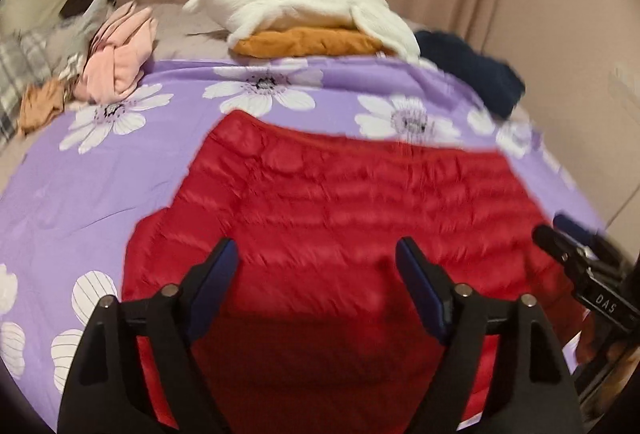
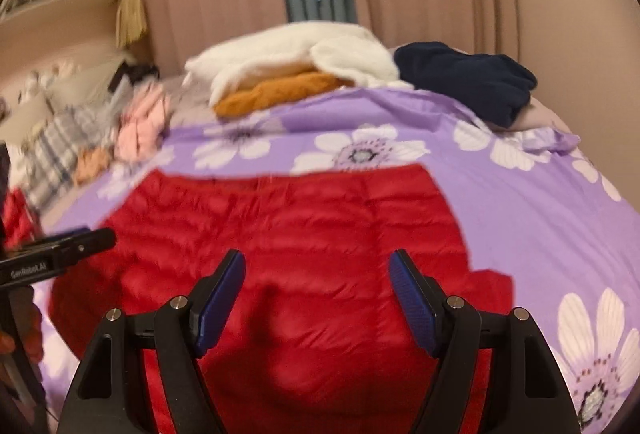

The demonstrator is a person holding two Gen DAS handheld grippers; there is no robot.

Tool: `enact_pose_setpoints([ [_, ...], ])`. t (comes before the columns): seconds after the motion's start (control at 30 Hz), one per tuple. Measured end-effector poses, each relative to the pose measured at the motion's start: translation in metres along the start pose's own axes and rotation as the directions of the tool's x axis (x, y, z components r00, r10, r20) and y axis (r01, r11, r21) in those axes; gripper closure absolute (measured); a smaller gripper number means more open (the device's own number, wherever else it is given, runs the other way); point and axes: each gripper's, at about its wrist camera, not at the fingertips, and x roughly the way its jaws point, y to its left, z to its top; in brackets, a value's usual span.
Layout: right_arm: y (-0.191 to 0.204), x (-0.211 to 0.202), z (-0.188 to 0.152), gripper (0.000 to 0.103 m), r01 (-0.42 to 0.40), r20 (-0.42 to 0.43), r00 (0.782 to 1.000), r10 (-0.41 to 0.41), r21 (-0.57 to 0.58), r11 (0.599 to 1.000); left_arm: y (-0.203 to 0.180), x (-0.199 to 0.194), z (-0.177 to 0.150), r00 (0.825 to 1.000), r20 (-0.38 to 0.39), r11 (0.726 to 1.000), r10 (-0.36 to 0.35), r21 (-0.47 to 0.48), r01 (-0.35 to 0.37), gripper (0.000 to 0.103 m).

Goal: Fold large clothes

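Bedspread [image 2: 540, 202] right of jacket [image 2: 280, 234] bare; piled clothes [image 1: 312, 18] behind.

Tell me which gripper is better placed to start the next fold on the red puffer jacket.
Right, marginally. Both the left gripper and right gripper hover open over the red puffer jacket, holding nothing. The right wrist view shows a protruding flap close beside its fingers, an easy first grab.

Red jacket's [image 1: 340, 218] near edge cut off
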Motion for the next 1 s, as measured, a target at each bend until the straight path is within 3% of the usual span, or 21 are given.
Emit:
enact_pose_setpoints([
  [0.1, -0.002, 0.024, -0.012, 0.029, 0.023, -0.071, 0.997, -0.024, -0.013, 1.0, -0.002, 0.023, -0.015, 0.998, -0.059, 0.999, 0.031, 0.037, -0.029, 0.025],
  [0.53, -0.004, 0.036, -0.028, 0.029, 0.003, -0.07, 0.998, -0.003, 0.003, 1.0, -0.002, 0.045, -0.026, 0.997, -0.075, 0.997, 0.035, 0.065, -0.03, 0.024],
  [0.63, -0.001, 0.025, -0.023, 0.029, 0.019, -0.08, 0.997, -0.019, 0.005, 1.0, -0.001, 0.034, -0.023, 0.996, -0.083, 0.999, 0.036, 0.039, -0.033, 0.024],
  [0.73, -0.004, 0.004, -0.02, 0.029, -0.021, -0.063, 0.998, 0.024, 0.045, 0.999, 0.003, 0.011, -0.027, 0.998, -0.057, 1.0, 0.018, 0.024, -0.016, 0.025],
  [1.0, -0.007, -0.046, -0.039, 0.029, -0.05, -0.014, 0.999, 0.05, 0.022, 0.999, 0.013, -0.033, -0.061, 1.0, -0.023, 0.999, 0.01, 0.031, -0.009, 0.024],
])
